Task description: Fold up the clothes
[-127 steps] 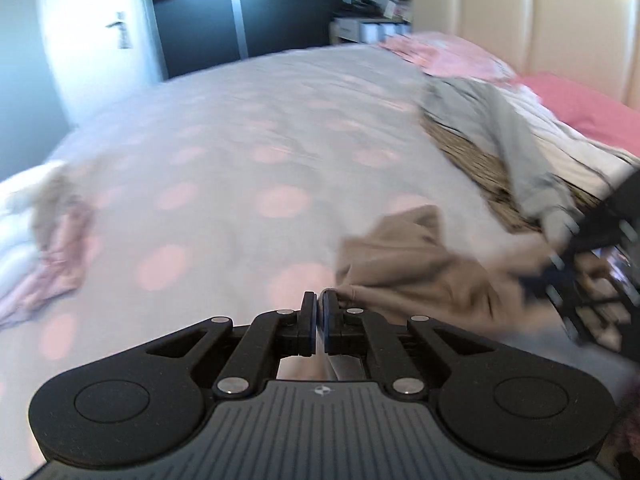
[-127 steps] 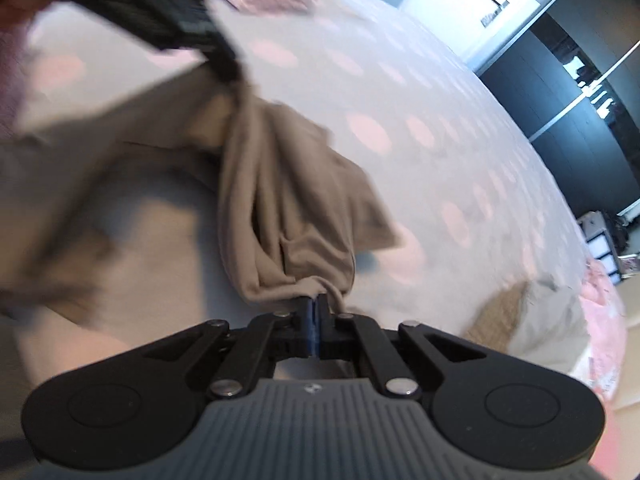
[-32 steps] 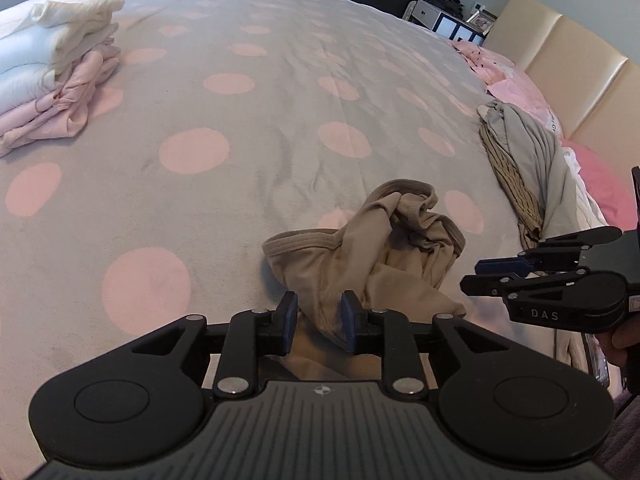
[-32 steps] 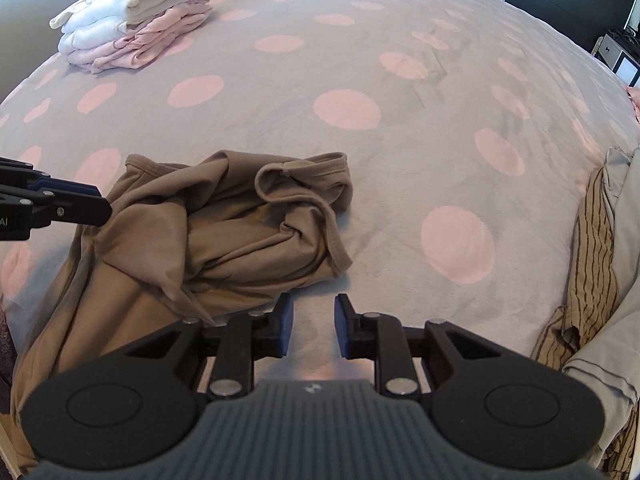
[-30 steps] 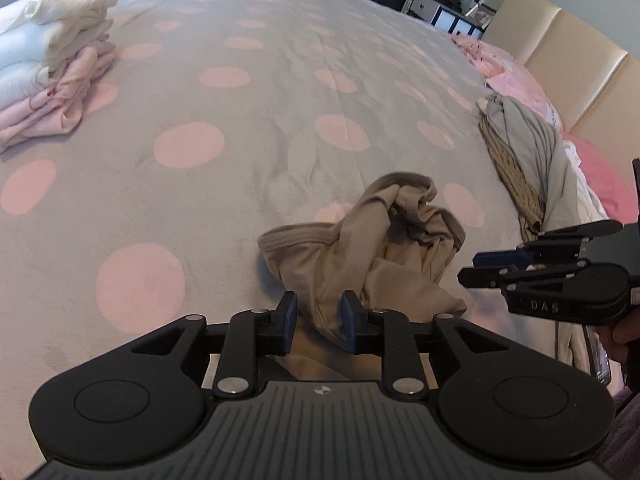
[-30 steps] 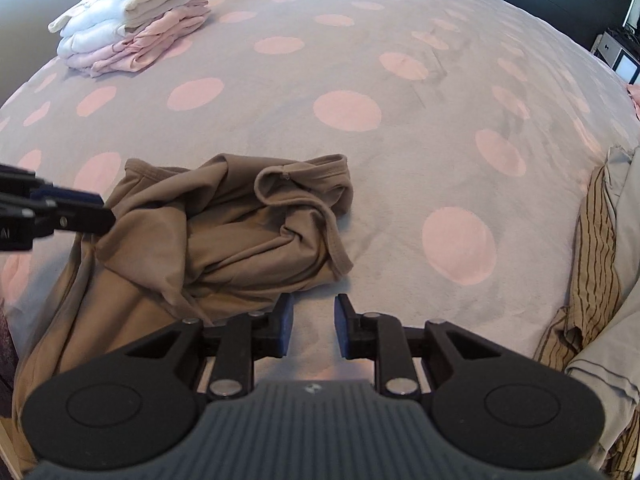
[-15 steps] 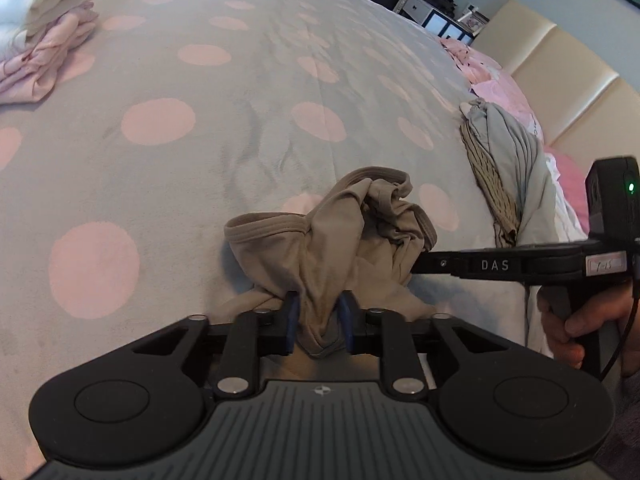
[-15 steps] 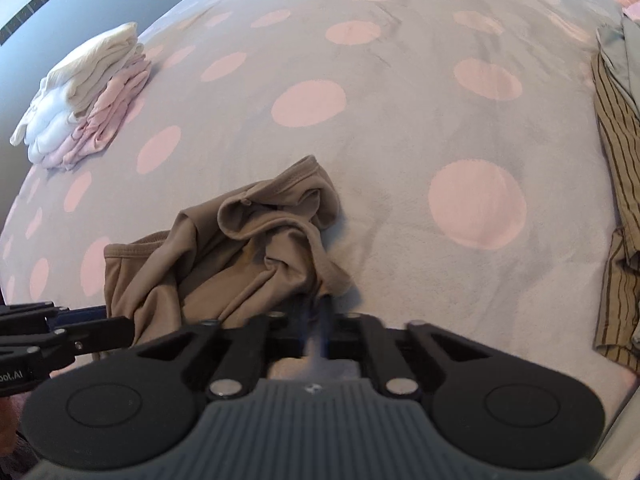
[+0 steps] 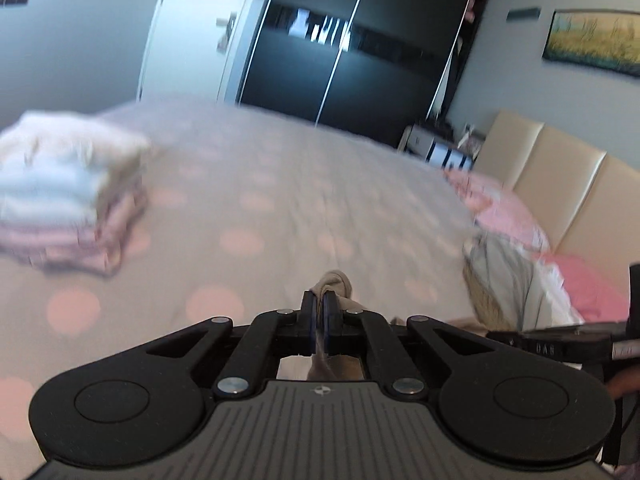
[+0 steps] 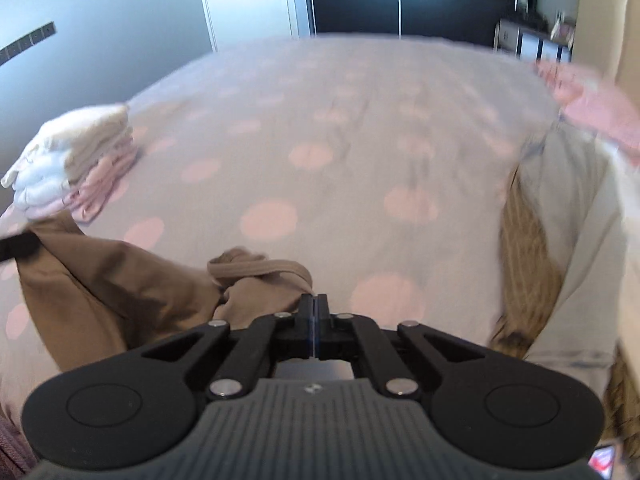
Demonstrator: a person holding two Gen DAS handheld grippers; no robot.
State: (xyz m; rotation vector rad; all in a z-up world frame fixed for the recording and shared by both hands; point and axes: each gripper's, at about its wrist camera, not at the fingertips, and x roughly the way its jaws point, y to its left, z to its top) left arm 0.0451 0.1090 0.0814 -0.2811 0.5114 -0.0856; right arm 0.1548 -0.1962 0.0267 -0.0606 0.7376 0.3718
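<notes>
A tan garment point(image 10: 120, 280) hangs lifted over the near edge of the bed between both grippers. My left gripper point(image 9: 319, 300) is shut on a bunched fold of the tan garment point(image 9: 333, 280), which sticks out past the fingertips. My right gripper point(image 10: 315, 304) is shut on another edge of it, next to a ribbed band point(image 10: 260, 268). The left gripper's tip point(image 10: 16, 246) shows at the left of the right wrist view, holding the cloth's far corner. The right gripper's body point(image 9: 560, 344) shows at the right of the left wrist view. Both views are blurred.
A grey bedspread point(image 10: 340, 128) with pink dots covers the bed. A folded white and pink stack point(image 10: 72, 160) sits at the left. A heap of grey and striped clothes point(image 10: 560, 232) lies at the right, by pink pillows point(image 9: 504, 212) and a beige headboard point(image 9: 560, 184). Dark wardrobe doors point(image 9: 352, 48) stand behind.
Both grippers went from open to shut on the tan garment and have risen from the bed; the cameras tilted up, so the room's far wall now shows.
</notes>
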